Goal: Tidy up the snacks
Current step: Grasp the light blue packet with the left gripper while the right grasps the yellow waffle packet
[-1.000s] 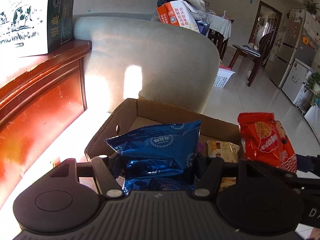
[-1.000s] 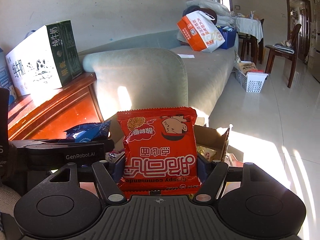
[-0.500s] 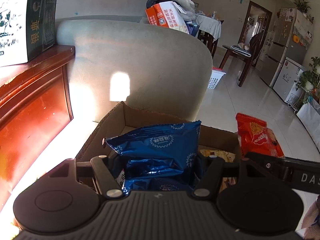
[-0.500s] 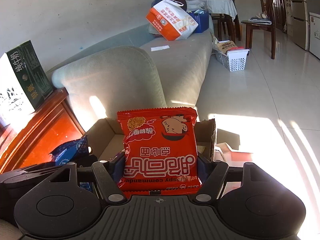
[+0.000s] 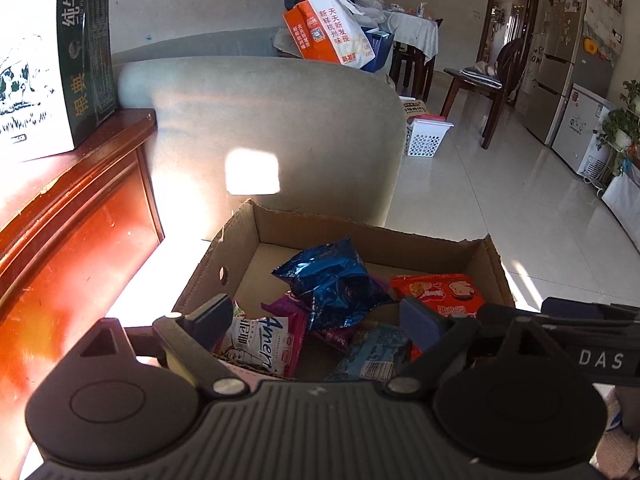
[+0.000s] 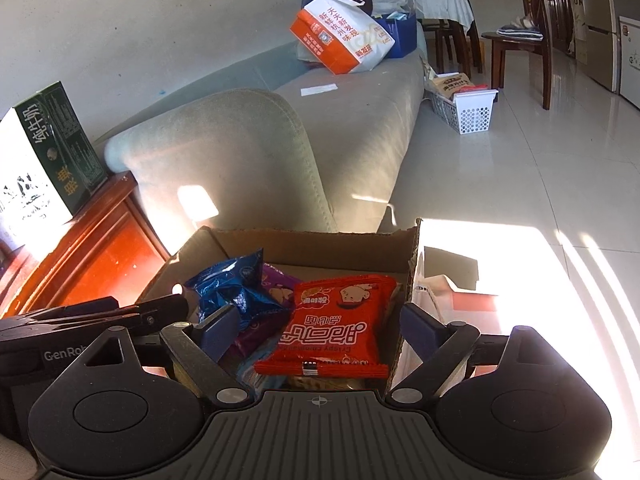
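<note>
A cardboard box [image 5: 360, 232] stands on the floor by the sofa and holds several snack packs. The blue pack [image 5: 332, 280] lies in the box on top of other packs, and shows in the right wrist view [image 6: 236, 284]. The red pack [image 6: 332, 324] lies in the box at its right side, also seen in the left wrist view [image 5: 440, 292]. My left gripper [image 5: 316, 320] is open and empty just above the box's near edge. My right gripper [image 6: 320, 324] is open and empty above the red pack. A white pack [image 5: 260, 340] lies near the left fingers.
A grey sofa [image 5: 280, 120] stands behind the box. A red wooden cabinet [image 5: 72, 208] at the left carries a milk carton box [image 5: 48, 60]. A white basket [image 6: 468, 108] and chairs stand on the tiled floor [image 6: 540, 184] to the right.
Both grippers have opened. The blue pack dropped from the left gripper into the box, and the red pack dropped from the right gripper into the box.
</note>
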`<state>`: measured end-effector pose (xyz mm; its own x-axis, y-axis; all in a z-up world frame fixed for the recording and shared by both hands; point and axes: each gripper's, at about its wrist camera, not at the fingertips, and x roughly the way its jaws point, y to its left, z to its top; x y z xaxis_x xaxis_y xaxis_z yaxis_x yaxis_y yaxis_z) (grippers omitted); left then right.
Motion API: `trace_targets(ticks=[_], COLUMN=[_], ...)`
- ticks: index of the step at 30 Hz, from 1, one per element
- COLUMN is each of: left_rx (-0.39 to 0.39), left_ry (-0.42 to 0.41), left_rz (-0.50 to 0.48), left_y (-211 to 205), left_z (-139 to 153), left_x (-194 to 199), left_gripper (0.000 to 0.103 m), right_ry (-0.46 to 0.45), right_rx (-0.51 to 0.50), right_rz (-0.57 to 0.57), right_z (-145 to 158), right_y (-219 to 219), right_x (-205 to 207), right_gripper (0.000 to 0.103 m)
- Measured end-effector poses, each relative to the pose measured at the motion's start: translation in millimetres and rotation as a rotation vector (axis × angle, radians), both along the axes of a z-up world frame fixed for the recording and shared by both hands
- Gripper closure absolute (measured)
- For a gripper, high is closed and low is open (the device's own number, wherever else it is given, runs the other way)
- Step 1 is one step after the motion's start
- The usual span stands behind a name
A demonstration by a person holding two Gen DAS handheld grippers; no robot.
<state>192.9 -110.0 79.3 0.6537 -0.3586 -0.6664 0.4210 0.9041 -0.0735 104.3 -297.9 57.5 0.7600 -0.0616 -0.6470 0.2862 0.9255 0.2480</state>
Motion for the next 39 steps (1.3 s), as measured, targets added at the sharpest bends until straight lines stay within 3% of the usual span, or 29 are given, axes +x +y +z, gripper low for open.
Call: trace_targets(ticks=[8,19,34,39], left_rx=[0.072,0.082,0.155,0.156], left_ry=[0.046,0.129,0.192,0.214], left_rz=[0.029,0.027,-0.049,-0.065], left_y=[43,91,104,104], left_z=[-10,-44,-89,-98], left_x=[-40,-85,-101,-98], left_gripper=[0.011,0.011,0.011,0.011], right_ry=[0.05,0.153,0.293,0.33], right_rx=[-0.033,-0.048,-0.043,0.017], right_rz=[0.098,0.17,0.18,0.151], right_z=[-5,-28,-74,-88], right_y=[17,30,35,32], right_x=[-18,-62,-94,-91], right_gripper=[0.014,0.013,0.011,0.011])
